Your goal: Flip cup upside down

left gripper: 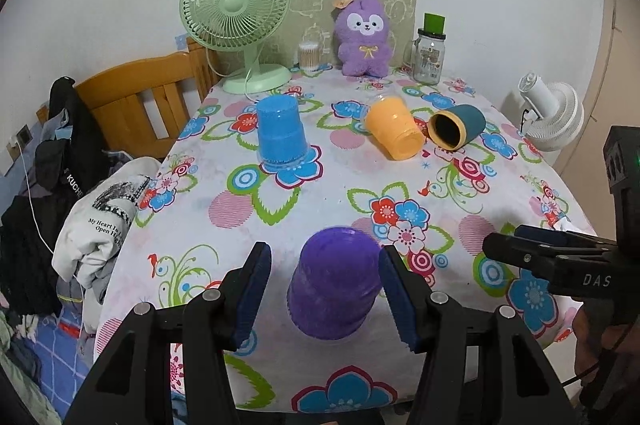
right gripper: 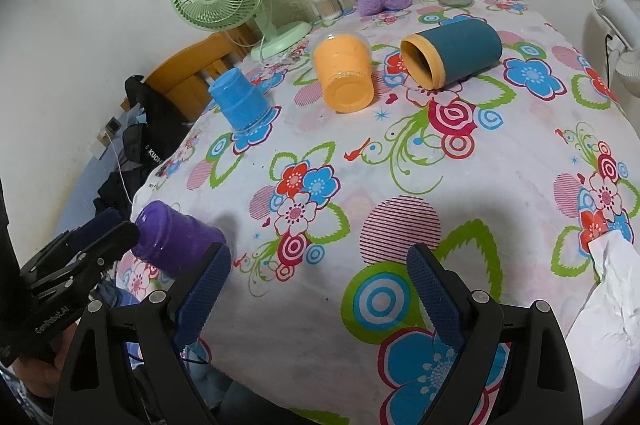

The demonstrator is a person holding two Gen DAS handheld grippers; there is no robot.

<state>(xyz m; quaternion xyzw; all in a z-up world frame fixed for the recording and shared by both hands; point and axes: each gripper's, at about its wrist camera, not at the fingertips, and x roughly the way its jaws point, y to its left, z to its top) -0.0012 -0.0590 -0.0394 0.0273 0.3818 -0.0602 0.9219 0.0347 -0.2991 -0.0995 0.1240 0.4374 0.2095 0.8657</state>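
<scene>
Purple cup (left gripper: 334, 285) sits upside down at the near table edge between our left gripper (left gripper: 326, 299) fingers, spread, not touching. Right gripper (right gripper: 320, 289) is spread, empty. We'd back out straight, avoiding knocks.

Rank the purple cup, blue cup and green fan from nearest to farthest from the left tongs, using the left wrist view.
1. Purple cup, upside down between the open left tongs.
2. Blue cup, mid-table, left.
3. Green fan, back left by the wall.

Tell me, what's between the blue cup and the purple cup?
Only bare flowery tablecloth lies between the blue cup and the purple cup, shown in the left wrist view.
</scene>
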